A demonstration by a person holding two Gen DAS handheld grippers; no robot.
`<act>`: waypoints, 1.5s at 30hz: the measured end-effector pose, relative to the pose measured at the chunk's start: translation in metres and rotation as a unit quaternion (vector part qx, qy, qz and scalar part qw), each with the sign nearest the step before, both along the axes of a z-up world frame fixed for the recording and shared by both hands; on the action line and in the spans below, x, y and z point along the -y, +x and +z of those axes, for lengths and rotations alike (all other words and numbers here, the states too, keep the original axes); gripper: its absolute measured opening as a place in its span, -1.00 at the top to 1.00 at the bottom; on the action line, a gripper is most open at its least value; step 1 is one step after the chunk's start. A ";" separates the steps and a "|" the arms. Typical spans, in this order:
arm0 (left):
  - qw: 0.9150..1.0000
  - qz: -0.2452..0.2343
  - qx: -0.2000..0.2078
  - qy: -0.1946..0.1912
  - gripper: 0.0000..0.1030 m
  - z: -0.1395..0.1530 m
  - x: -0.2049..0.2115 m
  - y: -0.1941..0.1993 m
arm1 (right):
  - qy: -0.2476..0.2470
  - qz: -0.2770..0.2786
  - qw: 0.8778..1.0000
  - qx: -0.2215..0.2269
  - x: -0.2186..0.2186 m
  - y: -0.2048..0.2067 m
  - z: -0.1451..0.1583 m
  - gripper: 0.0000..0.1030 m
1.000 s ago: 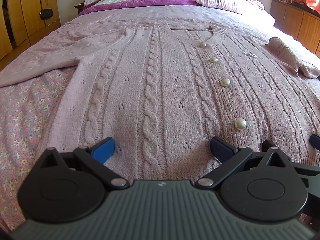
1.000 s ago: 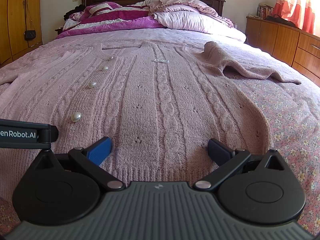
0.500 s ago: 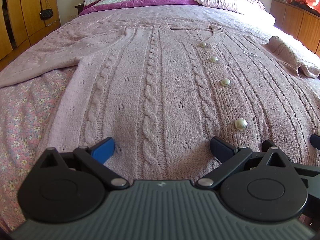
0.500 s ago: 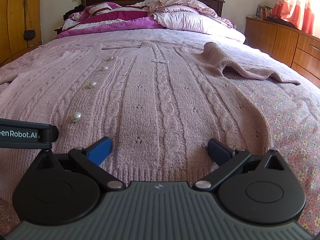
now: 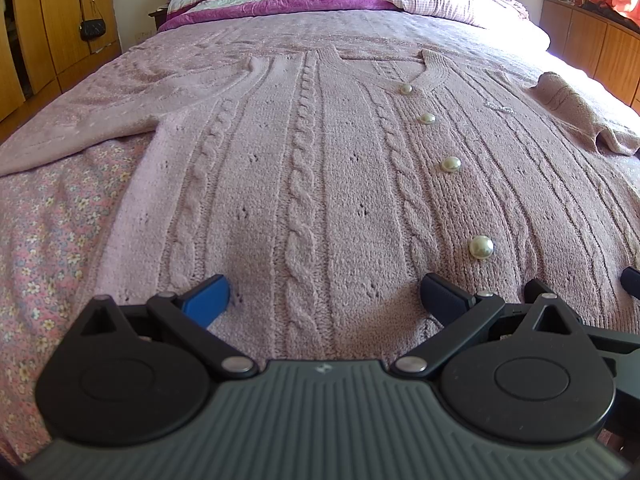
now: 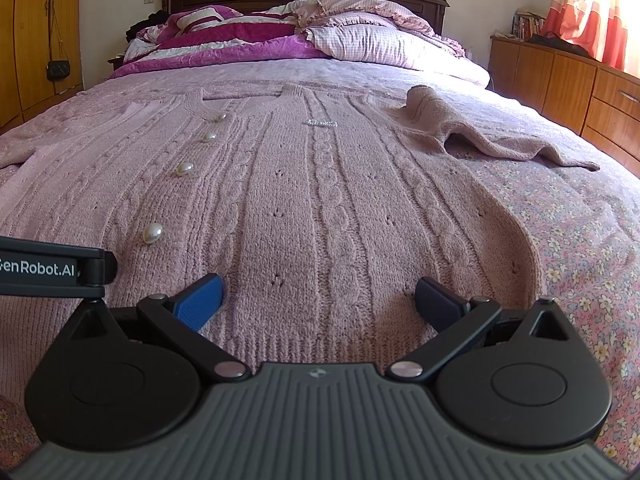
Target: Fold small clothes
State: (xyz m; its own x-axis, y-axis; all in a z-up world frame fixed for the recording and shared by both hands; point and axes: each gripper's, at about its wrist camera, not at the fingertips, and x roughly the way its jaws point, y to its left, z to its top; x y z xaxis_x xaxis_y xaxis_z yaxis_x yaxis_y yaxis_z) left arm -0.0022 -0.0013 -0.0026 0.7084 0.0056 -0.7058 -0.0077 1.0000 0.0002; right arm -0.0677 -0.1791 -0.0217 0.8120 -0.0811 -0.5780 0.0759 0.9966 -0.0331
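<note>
While the pink cable-knit cardigan [image 5: 320, 184] lies spread flat and buttoned on the flowered bed sheet [image 6: 592, 240], the left tongs [image 5: 325, 294] and right tongs [image 6: 318, 294] sit side by side at its hem, both spread wide, gripping nothing.

Daylight's pouring in from the right on both feeds. The curtain [image 6: 600, 20] glows orange-red and its top corner is blown out, and the far right side of the bed [image 5: 532, 32] washes to near white in my left view. The cardigan [image 6: 320, 200] is evenly lit, sharp enough that I can read the knit. Small soft shadows sit under each claw's fingers [image 5: 208, 298]. Heavy fisheye bending: the wardrobe [image 6: 24, 40] curves at the left edge.
</note>
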 end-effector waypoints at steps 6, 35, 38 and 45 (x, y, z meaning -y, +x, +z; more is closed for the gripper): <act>1.000 0.000 0.000 0.000 -1.00 0.000 0.000 0.000 | 0.000 0.000 1.000 0.001 0.000 0.000 0.000 -1.00; 1.000 0.000 -0.008 -0.004 -1.00 0.000 -0.002 0.003 | 0.004 -0.007 1.000 -0.015 0.000 0.001 0.004 -1.00; 1.000 0.005 -0.011 -0.010 -1.00 0.000 -0.003 0.004 | 0.013 -0.006 1.000 -0.020 0.000 0.002 0.004 -1.00; 1.000 0.005 -0.010 -0.019 -1.00 0.004 -0.005 0.002 | 0.036 0.012 0.999 -0.029 0.011 0.007 0.008 -1.00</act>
State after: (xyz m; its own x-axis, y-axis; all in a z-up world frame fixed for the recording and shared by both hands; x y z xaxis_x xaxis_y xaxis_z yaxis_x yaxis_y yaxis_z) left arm -0.0006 0.0038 0.0018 0.6949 -0.0145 -0.7190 -0.0180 0.9991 -0.0375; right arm -0.0602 -0.1901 -0.0136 0.7787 -0.0181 -0.6271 0.0518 0.9980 0.0355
